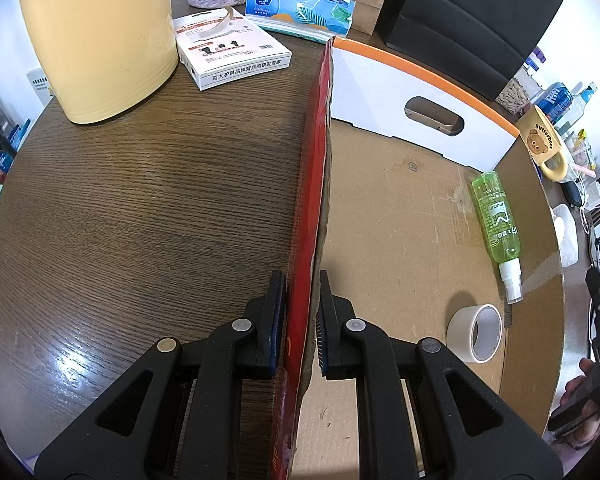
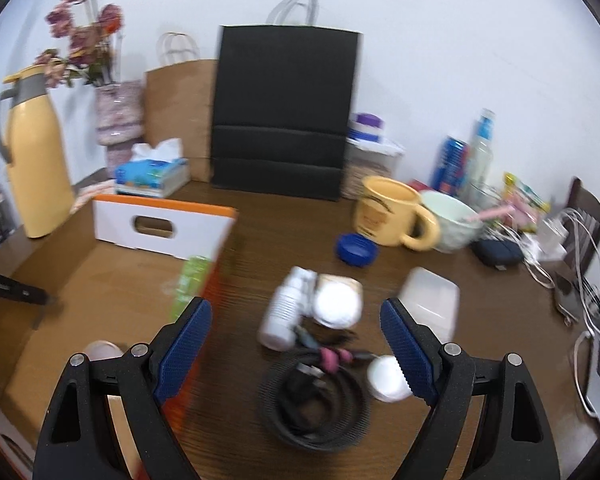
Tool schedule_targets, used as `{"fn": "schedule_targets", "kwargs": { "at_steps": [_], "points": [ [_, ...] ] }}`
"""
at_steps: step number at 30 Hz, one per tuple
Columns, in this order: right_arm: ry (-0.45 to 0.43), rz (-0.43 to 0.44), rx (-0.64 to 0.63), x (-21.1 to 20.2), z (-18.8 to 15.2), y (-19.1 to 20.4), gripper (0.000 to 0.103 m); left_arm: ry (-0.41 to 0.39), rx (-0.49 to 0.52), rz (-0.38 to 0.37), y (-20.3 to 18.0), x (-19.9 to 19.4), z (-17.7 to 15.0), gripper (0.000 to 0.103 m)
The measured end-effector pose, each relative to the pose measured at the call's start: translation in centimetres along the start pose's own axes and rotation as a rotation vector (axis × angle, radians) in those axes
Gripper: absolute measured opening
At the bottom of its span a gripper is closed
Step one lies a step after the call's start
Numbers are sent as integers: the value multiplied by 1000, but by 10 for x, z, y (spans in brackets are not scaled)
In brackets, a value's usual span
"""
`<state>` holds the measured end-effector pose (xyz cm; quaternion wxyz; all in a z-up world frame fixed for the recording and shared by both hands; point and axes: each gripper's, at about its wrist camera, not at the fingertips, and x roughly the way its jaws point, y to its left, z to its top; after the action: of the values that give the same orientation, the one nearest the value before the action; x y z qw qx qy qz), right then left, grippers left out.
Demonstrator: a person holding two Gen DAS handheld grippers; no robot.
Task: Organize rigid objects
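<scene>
Our left tongs (image 1: 300, 320) clench the box wall (image 1: 318, 184); our right tongs (image 2: 296, 344) gape wide above a coiled cable (image 2: 316, 404) and white bottle (image 2: 286, 312).

The surface (image 1: 140, 208) was glossy dark wood grain; the box (image 1: 388, 240) was matt rough cardboard; the bottle (image 1: 496, 216) looked like clear green plastic.
</scene>
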<state>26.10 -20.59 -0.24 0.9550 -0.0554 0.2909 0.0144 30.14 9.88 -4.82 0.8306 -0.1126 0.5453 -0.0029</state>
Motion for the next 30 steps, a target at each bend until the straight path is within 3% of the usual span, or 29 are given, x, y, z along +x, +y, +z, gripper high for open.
{"fn": "schedule_targets", "kwargs": {
  "at_steps": [7,14,30],
  "points": [
    [55,-72,33,0,-25,-33,90,0,0,0,0,0,0,10],
    [78,-72,82,3,-51,-43,90,0,0,0,0,0,0,10],
    [49,-49,85,-1,-51,-40,90,0,1,0,0,0,0,10]
  ]
}}
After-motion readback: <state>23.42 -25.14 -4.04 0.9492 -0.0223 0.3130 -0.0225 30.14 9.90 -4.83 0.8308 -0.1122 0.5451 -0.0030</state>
